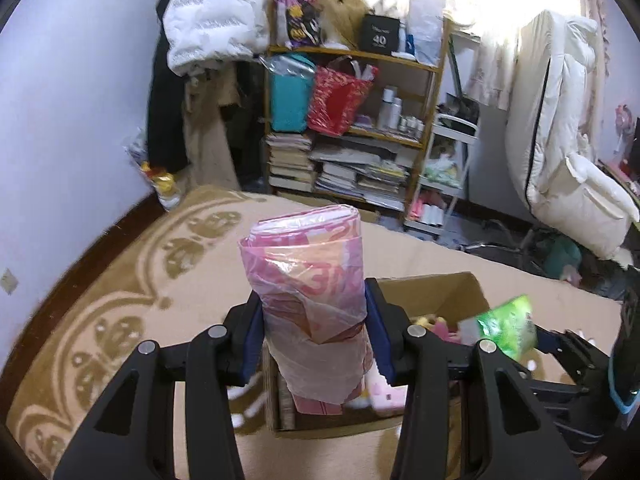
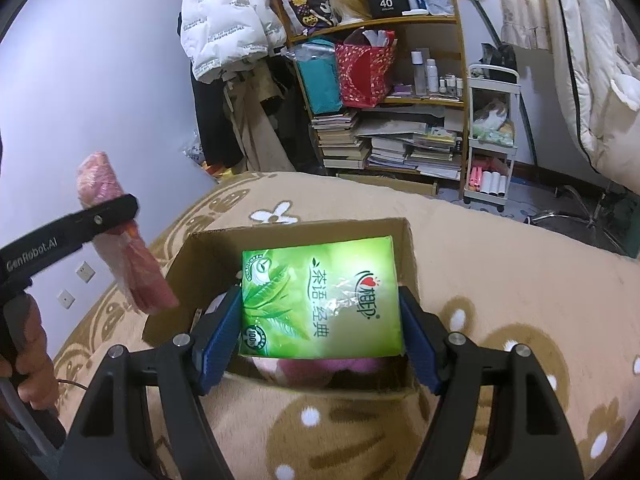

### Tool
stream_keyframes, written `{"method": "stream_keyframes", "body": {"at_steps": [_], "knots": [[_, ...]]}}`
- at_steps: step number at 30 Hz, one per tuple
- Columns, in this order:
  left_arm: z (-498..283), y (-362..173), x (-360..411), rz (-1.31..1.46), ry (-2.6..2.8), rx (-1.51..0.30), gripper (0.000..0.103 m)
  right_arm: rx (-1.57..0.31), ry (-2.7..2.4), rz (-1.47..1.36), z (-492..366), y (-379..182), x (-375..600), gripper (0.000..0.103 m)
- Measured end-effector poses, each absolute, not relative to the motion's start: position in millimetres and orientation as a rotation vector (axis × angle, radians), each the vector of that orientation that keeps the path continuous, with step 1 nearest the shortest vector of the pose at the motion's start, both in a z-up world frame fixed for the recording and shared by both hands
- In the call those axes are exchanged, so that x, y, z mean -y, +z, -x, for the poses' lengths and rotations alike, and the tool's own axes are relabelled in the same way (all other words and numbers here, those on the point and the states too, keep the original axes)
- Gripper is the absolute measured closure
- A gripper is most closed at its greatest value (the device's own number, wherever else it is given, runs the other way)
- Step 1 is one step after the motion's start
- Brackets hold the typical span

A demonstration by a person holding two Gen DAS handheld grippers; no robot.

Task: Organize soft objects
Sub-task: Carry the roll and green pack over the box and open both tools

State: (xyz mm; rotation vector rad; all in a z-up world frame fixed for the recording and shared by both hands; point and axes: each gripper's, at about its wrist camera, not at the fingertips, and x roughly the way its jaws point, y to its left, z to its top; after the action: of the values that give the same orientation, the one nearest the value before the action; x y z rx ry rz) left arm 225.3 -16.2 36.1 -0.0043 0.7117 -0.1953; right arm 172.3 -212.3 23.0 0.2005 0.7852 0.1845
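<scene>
two grippers, pink roll clamped left, green pack clamped right

Both wrist cameras look forward and downward along their jaws, close above the cardboard box on the bed. Each faces the bookshelf beyond; both share these.

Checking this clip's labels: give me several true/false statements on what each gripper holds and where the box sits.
1. The left gripper is shut on the pink plastic-wrapped roll. True.
2. The right gripper is empty. False: it grips the green tissue pack.
3. The cardboard box sits on the beige patterned blanket. True.
4. The box is empty. False: pink soft items lie inside.
</scene>
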Motion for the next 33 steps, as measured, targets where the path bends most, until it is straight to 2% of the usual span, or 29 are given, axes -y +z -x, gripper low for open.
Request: {"method": "stream_keyframes", "body": {"at_steps": [12,15,18,19,21,22,27,33], "knots": [[-247.1,-23.6,28.5,0.031,-0.216,-0.846,0.057,-0.847,0.18,-0.219,-196.7,-4.1,214.0,0.024],[-249.8,-30.8,27.9,0.025,-0.205,-0.879,0.045,-0.85,0.177,-0.212,-197.3,-6.1,215.2,0.024],[-251.5,-32.1,26.8,0.021,-0.192,-0.905,0.042,-0.85,0.176,-0.213,-198.3,-6.2,215.9,0.022],[-249.7,-30.3,27.2,0.004,-0.188,-0.897,0.034,-0.848,0.172,-0.213,-198.9,-5.8,216.2,0.02],[-247.0,-26.2,28.5,-0.03,-0.172,-0.883,0.02,-0.829,0.163,-0.22,-197.7,-2.0,217.4,0.008],[-245.9,-23.8,28.8,-0.045,-0.159,-0.879,0.016,-0.814,0.168,-0.226,-195.8,1.3,218.6,0.007],[-239.3,-15.2,22.2,-0.037,-0.123,-0.885,0.007,-0.818,0.178,-0.257,-194.3,9.9,221.9,0.002],[-230.5,-6.0,7.4,-0.024,-0.103,-0.873,0.003,-0.812,0.177,-0.202,-187.9,21.6,214.7,0.001]]}}
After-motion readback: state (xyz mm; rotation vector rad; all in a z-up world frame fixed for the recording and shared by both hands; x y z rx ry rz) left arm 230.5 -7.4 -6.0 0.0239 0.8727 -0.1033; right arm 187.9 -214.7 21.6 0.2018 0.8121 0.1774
